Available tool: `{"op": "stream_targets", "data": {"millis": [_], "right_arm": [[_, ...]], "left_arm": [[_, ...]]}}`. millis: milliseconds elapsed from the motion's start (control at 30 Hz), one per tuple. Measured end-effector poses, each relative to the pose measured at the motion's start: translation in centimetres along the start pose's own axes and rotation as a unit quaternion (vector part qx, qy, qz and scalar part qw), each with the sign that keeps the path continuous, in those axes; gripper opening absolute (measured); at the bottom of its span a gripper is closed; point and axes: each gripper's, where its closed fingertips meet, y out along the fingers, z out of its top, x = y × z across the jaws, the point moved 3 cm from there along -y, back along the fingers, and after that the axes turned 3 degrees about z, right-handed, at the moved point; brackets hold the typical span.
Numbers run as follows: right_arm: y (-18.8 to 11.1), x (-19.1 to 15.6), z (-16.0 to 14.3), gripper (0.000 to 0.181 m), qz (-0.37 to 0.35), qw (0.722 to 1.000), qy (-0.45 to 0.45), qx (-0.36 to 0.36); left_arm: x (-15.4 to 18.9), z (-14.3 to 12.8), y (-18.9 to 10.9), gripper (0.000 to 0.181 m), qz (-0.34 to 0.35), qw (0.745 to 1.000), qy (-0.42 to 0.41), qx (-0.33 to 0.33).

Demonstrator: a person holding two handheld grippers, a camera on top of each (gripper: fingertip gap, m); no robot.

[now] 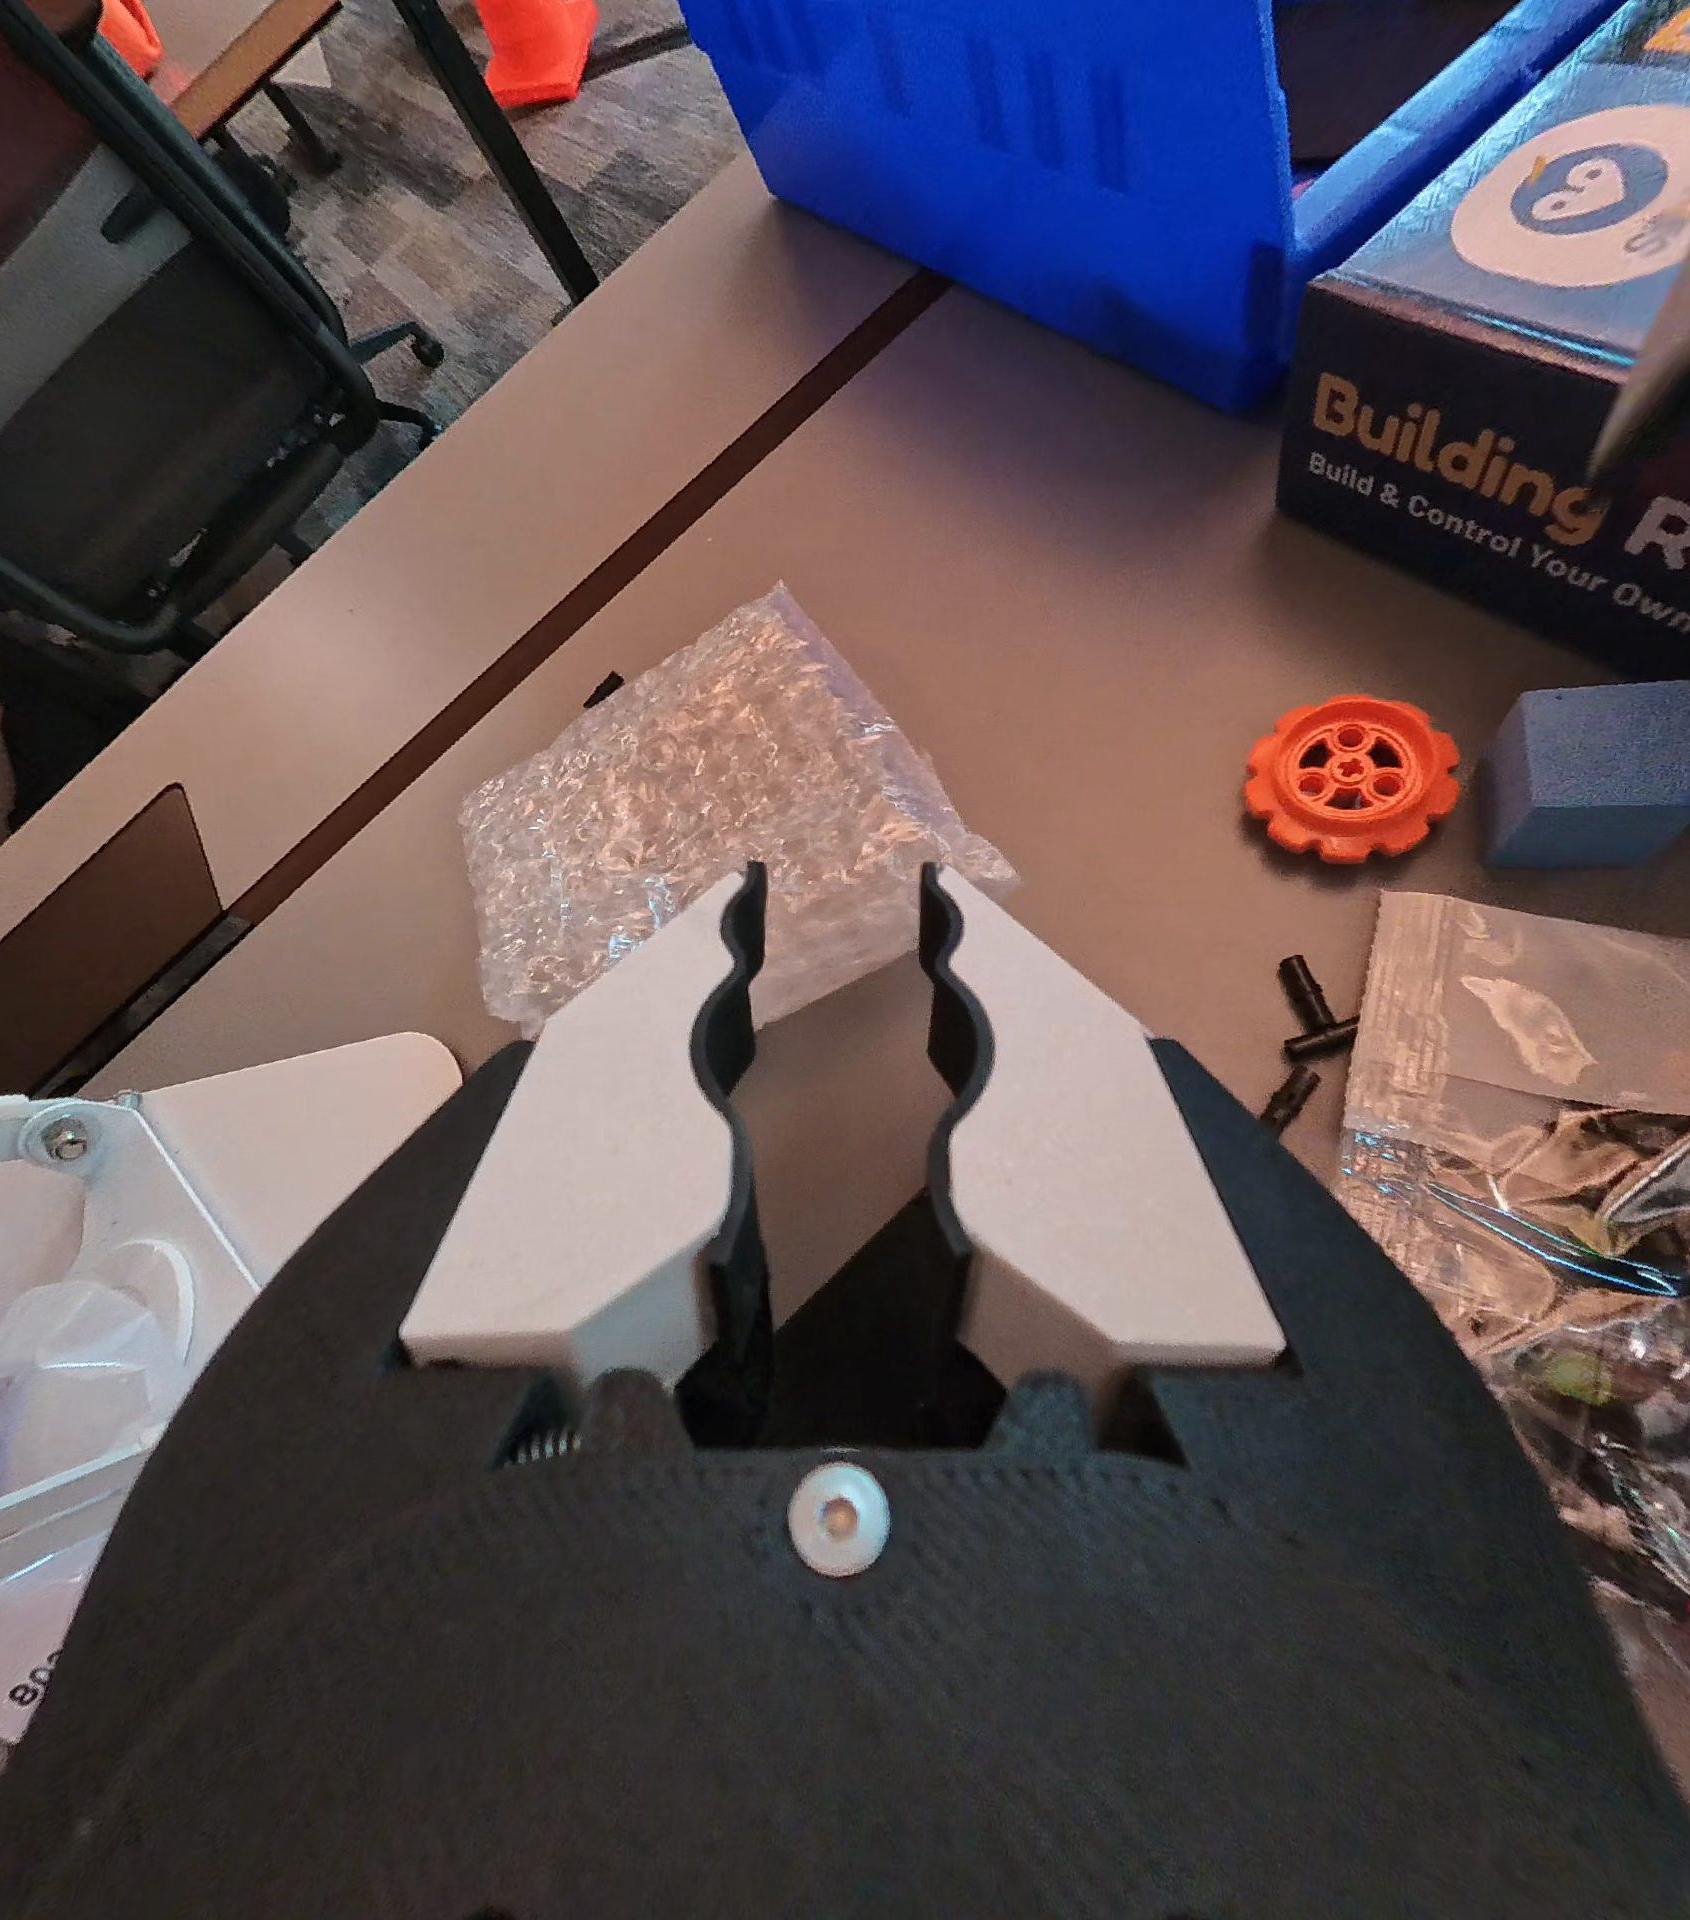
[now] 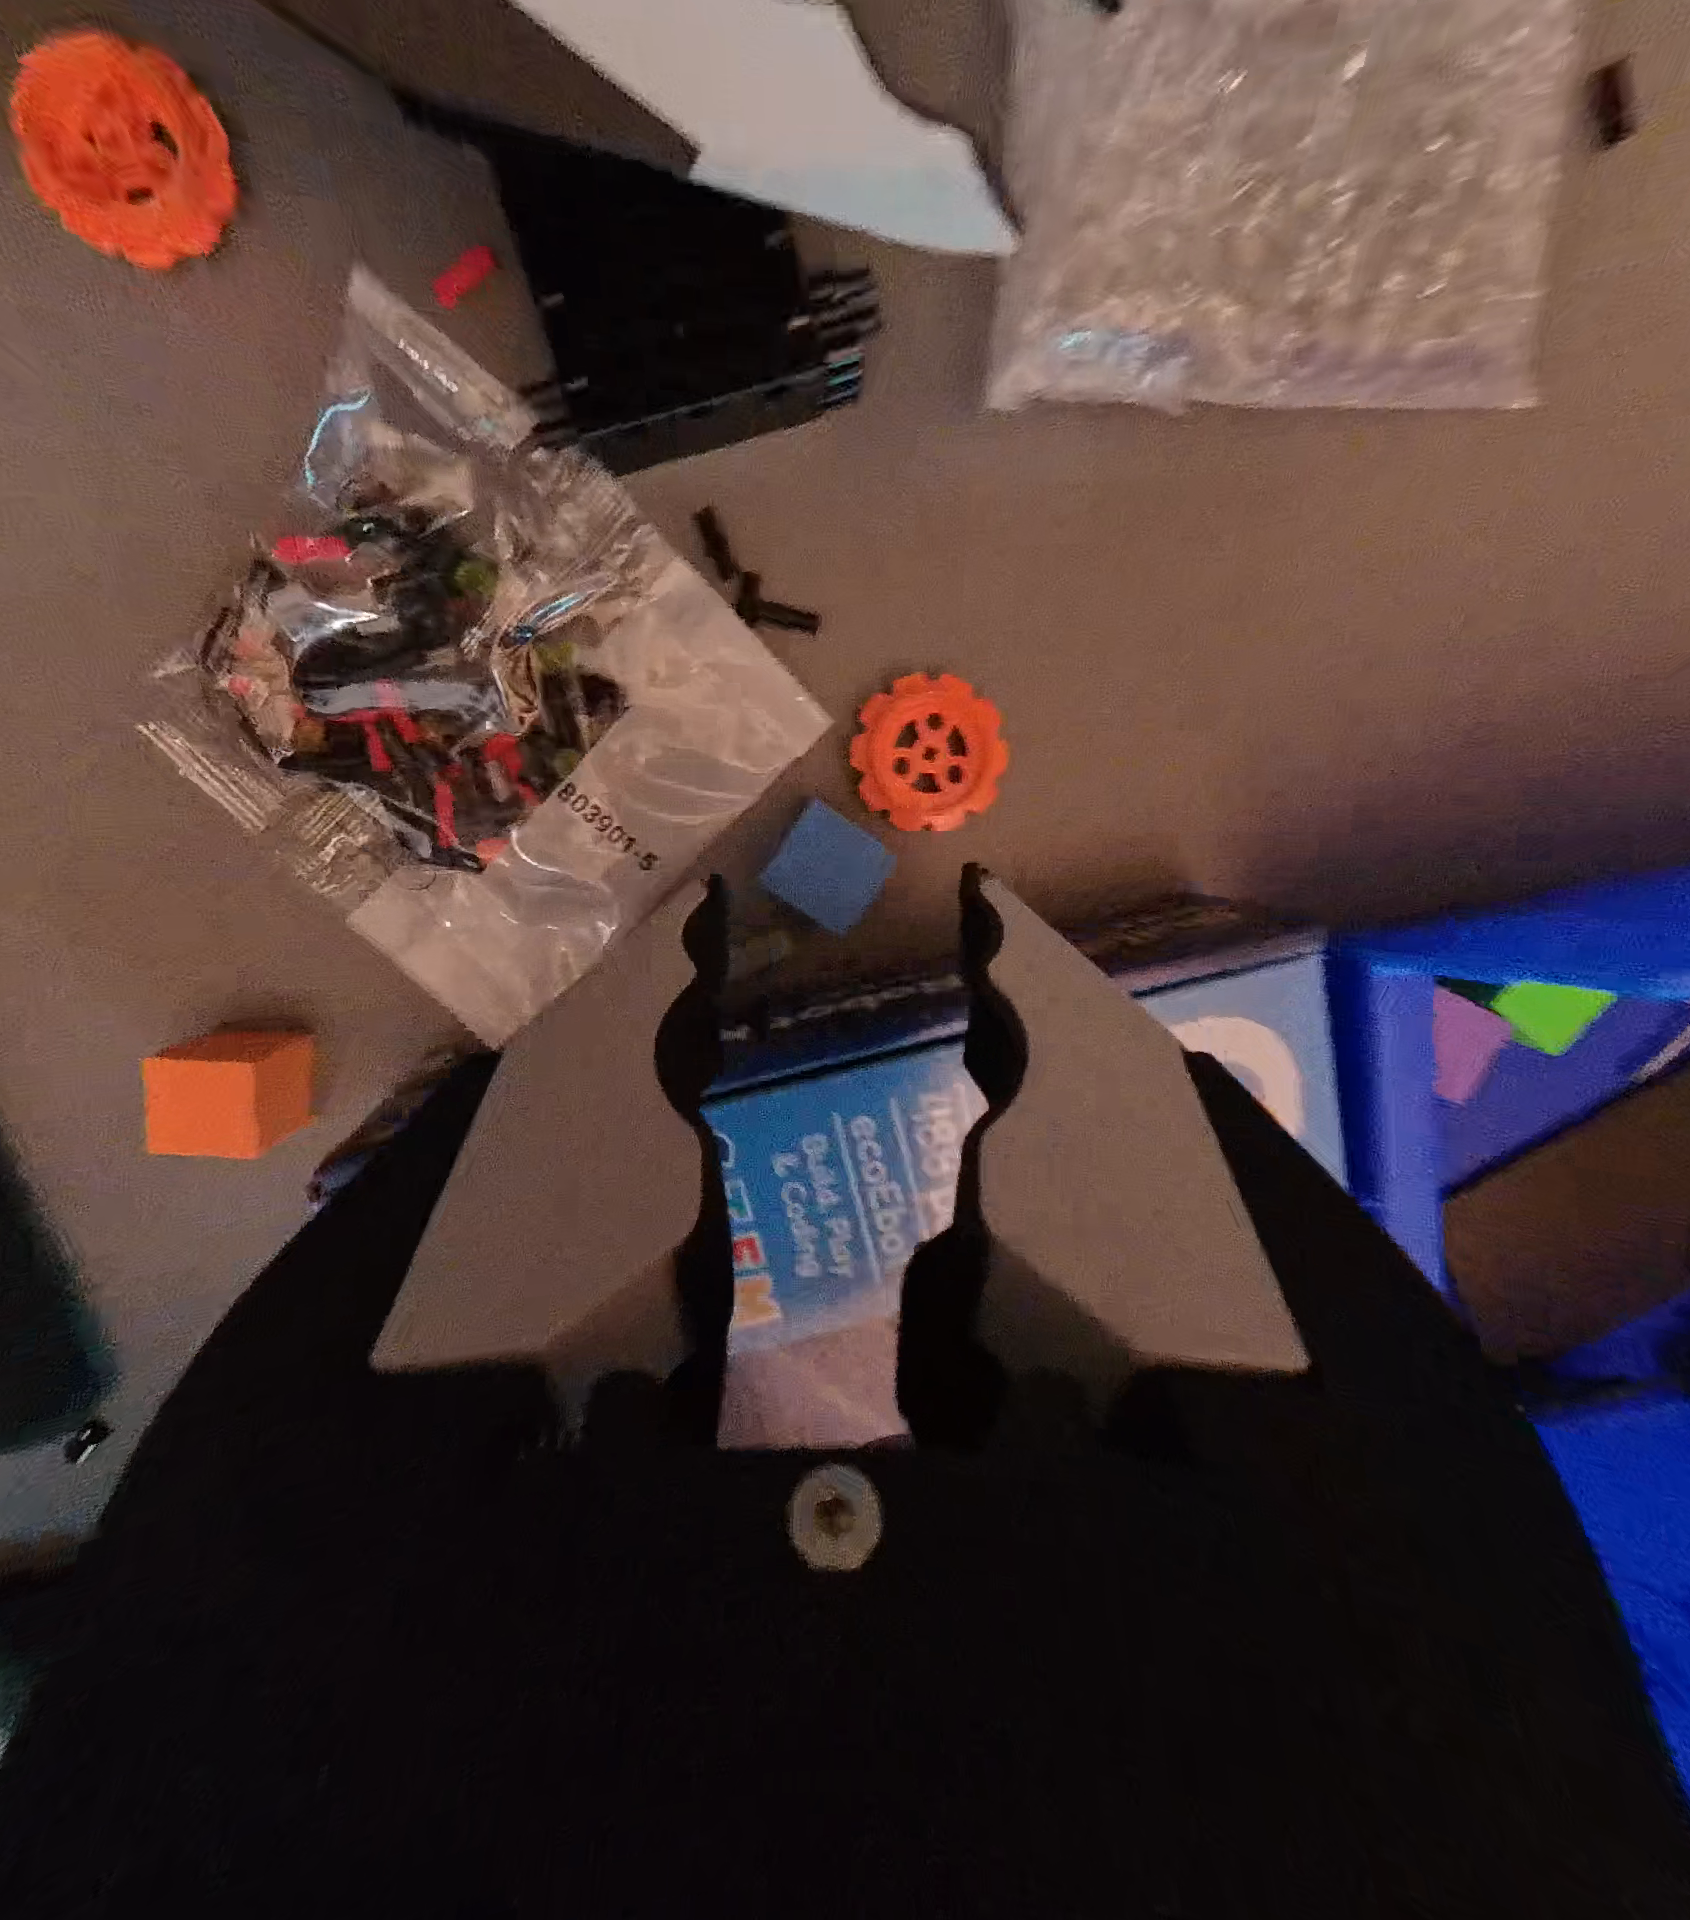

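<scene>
Bubble wrap (image 1: 706,821) lies just beyond the left claw (image 1: 843,883), jaws narrowly parted and empty; the right claw (image 2: 841,883), likewise parted and empty, hovers above a blue cube (image 2: 826,864) beside an orange gear (image 2: 927,750) mid-counter (image 2: 1236,623). Crowded loose parts risk an accidental knock.

Grippers parted over a cluttered table

The left gripper (image 1: 843,883) hung empty over a bubble-wrap pouch (image 1: 706,790); the right gripper (image 2: 841,883) hovered empty above a blue cube (image 2: 825,864), an orange gear (image 2: 927,750) just beyond.
</scene>
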Motion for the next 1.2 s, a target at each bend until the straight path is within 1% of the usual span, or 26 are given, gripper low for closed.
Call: {"op": "stream_targets", "data": {"millis": [100, 133, 167, 233, 300, 367, 400, 467, 500, 533, 567, 600, 667, 733, 767, 833, 867, 933, 1000, 1067, 1133, 1200], "right_arm": [[3.9, -1.3, -1.2, 0.051, 0.028, 0.996, 0.020, -0.087], [4.8, -1.0, -1.8, 0.049, 0.021, 0.993, 0.028, -0.110], [5.0, -1.0, -1.5, 0.028, 0.022, 0.994, 0.035, -0.106], [4.6, -1.2, -0.6, 0.027, 0.028, 0.996, 0.027, -0.083], [3.1, -0.2, -0.4, 0.028, 0.004, 0.997, 0.021, -0.079], [0.5, 2.0, -0.1, 0.028, -0.022, 0.998, 0.046, -0.044], [-1.0, 3.5, -0.3, 0.028, -0.045, 0.997, 0.063, -0.028], [-4.2, 8.0, -1.5, 0.029, -0.124, 0.986, 0.108, -0.009], [-5.4, 10.2, -2.3, 0.038, -0.163, 0.978, 0.131, -0.008], [-6.1, 11.5, -3.2, 0.053, -0.181, 0.972, 0.148, -0.021], [-6.4, 11.8, -3.7, 0.053, -0.181, 0.971, 0.152, -0.029], [-6.8, 11.5, -3.5, 0.048, -0.180, 0.973, 0.144, -0.024], [-7.2, 8.9, -2.8, 0.046, -0.159, 0.981, 0.113, -0.019], [-6.5, 3.9, -1.7, 0.047, -0.095, 0.994, 0.055, -0.015], [-5.7, 0.8, -1.3, 0.046, -0.057, 0.998, 0.023, -0.019], [-3.5, -5.5, -1.4, 0.046, 0.021, 0.997, -0.053, -0.054], [-2.3, -8.0, -1.8, 0.046, 0.044, 0.993, -0.083, -0.077], [-0.2, -12.1, -3.2, 0.046, 0.093, 0.982, -0.107, -0.128], [1.4, -14.3, -4.6, 0.047, 0.113, 0.972, -0.120, -0.169], [2.5, -14.6, -5.4, 0.043, 0.115, 0.963, -0.111, -0.216], [3.2, -15.3, -5.7, 0.030, 0.150, 0.955, -0.097, -0.236], [3.5, -15.3, -5.8, 0.029, 0.155, 0.953, -0.099, -0.242]], "left_arm": [[-0.1, 0.0, -0.1, 0.027, 0.003, 1.000, 0.001, 0.001], [-0.2, 0.1, -0.3, 0.028, 0.004, 1.000, -0.001, 0.003], [-0.4, 0.1, -0.4, 0.027, 0.006, 1.000, -0.003, 0.004], [-0.6, 0.2, -0.5, 0.027, 0.007, 1.000, -0.008, 0.007], [-0.6, 0.2, -0.5, 0.027, 0.006, 1.000, -0.009, 0.007], [-0.5, 0.3, -0.4, 0.027, 0.004, 1.000, -0.007, 0.008], [-0.4, 0.3, -0.4, 0.027, 0.003, 1.000, -0.005, 0.008], [-0.2, 0.4, -0.4, 0.027, 0.003, 1.000, -0.002, 0.008], [-0.2, 0.3, -0.4, 0.027, 0.002, 1.000, -0.001, 0.008], [-0.2, 0.3, -0.4, 0.028, 0.002, 1.000, -0.001, 0.007], [-0.2, 0.3, -0.4, 0.028, 0.002, 1.000, 0.000, 0.006], [-0.3, 0.2, -0.4, 0.028, 0.003, 1.000, -0.002, 0.006], [-0.3, 0.2, -0.3, 0.028, 0.002, 1.000, -0.005, 0.005], [-0.2, 0.2, -0.2, 0.027, 0.000, 1.000, -0.004, 0.004], [0.0, 0.1, -0.2, 0.028, -0.001, 1.000, -0.002, 0.003], [0.3, 0.1, 0.0, 0.028, -0.005, 1.000, 0.002, 0.000], [0.5, 0.0, 0.0, 0.029, -0.006, 1.000, 0.005, -0.001], [0.6, 0.0, 0.0, 0.029, -0.005, 1.000, 0.009, -0.002], [0.5, 0.1, -0.1, 0.029, -0.002, 1.000, 0.007, 0.000], [0.2, 0.1, -0.3, 0.029, 0.000, 1.000, 0.004, 0.002], [-0.1, 0.2, -0.6, 0.029, 0.002, 1.000, 0.000, 0.005], [-0.3, 0.4, -0.7, 0.028, 0.003, 1.000, -0.005, 0.010]]}}
